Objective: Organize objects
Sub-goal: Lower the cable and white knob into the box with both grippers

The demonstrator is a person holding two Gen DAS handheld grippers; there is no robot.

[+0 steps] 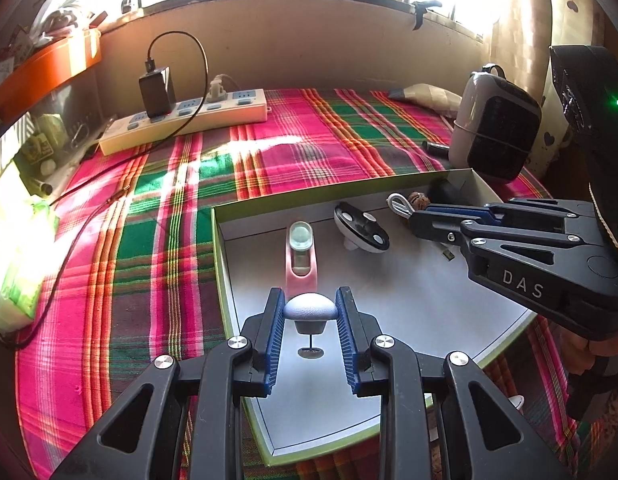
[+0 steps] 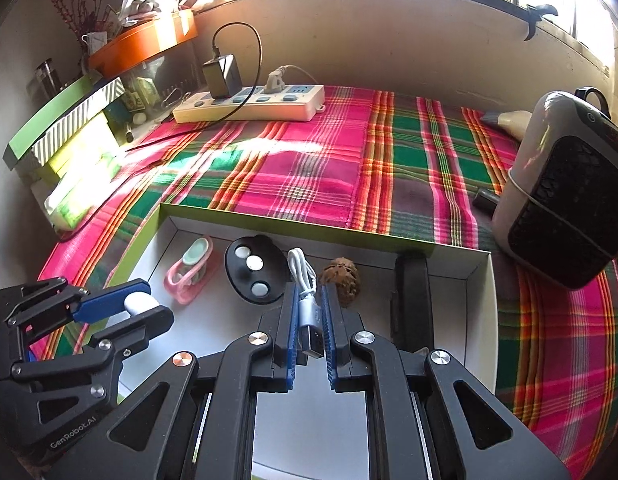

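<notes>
A shallow box (image 1: 309,194) with a green rim and a white floor lies on the plaid cloth. My left gripper (image 1: 310,294) is shut on a small grey mushroom-shaped knob (image 1: 311,307) with a thin pin, held above the box floor. In the box lie a pink holder with a clear lens (image 1: 301,256), a black oval disc with three white dots (image 1: 361,226) and a walnut (image 2: 343,280). My right gripper (image 2: 309,288) is shut on a white USB cable (image 2: 305,280); its silver plug sits between the pads. A black strap-like thing (image 2: 415,296) lies at the box's right end.
A white power strip (image 1: 185,120) with a black charger and cable sits at the back left. A grey-and-black heater (image 2: 569,200) stands close to the box's right corner. Boxes and a tissue pack (image 2: 81,196) crowd the left edge. Plaid cloth (image 2: 309,168) lies behind the box.
</notes>
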